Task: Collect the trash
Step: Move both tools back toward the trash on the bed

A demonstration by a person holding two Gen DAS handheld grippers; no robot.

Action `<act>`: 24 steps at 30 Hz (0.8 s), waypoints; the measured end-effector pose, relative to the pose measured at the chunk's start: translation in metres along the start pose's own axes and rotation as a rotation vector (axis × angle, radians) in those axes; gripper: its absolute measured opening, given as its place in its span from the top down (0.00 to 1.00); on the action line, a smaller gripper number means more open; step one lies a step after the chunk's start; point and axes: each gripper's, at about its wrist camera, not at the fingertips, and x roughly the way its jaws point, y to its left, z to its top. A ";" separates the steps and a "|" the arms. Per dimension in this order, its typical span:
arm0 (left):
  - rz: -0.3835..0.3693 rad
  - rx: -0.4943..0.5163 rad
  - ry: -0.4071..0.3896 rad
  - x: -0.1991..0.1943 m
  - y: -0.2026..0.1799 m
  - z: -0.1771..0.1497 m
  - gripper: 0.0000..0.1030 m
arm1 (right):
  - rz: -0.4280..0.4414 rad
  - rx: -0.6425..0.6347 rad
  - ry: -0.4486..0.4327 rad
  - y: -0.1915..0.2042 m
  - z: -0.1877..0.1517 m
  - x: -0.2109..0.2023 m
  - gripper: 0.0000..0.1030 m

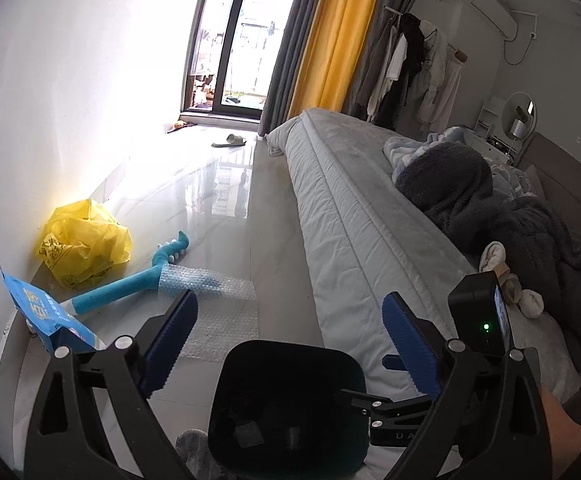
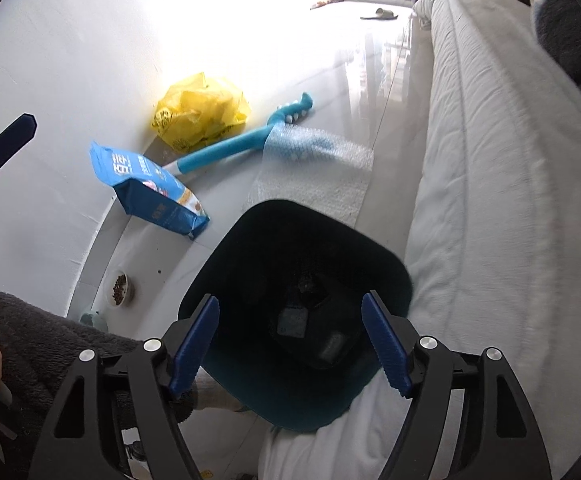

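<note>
A dark bin stands on the floor beside the bed, with a few dark items at its bottom; it also shows in the left wrist view. My right gripper is open and empty, right above the bin's mouth. My left gripper is open and empty, above the bin's far rim. On the floor by the wall lie a yellow plastic bag, a blue packet, a sheet of bubble wrap and a blue foam stick.
A bed with a pale mattress side runs along the right, with dark blankets and socks on it. A small bowl of pellets sits by the wall. A slipper lies near the balcony door.
</note>
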 end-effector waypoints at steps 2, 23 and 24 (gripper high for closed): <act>-0.009 0.008 -0.012 -0.003 -0.010 0.005 0.07 | -0.016 -0.002 -0.029 -0.005 0.000 -0.014 0.26; -0.142 0.176 -0.013 0.046 -0.125 0.032 0.07 | -0.257 0.007 -0.240 -0.130 -0.011 -0.150 0.24; -0.148 0.182 -0.010 0.051 -0.130 0.032 0.07 | -0.276 0.004 -0.240 -0.138 -0.012 -0.153 0.24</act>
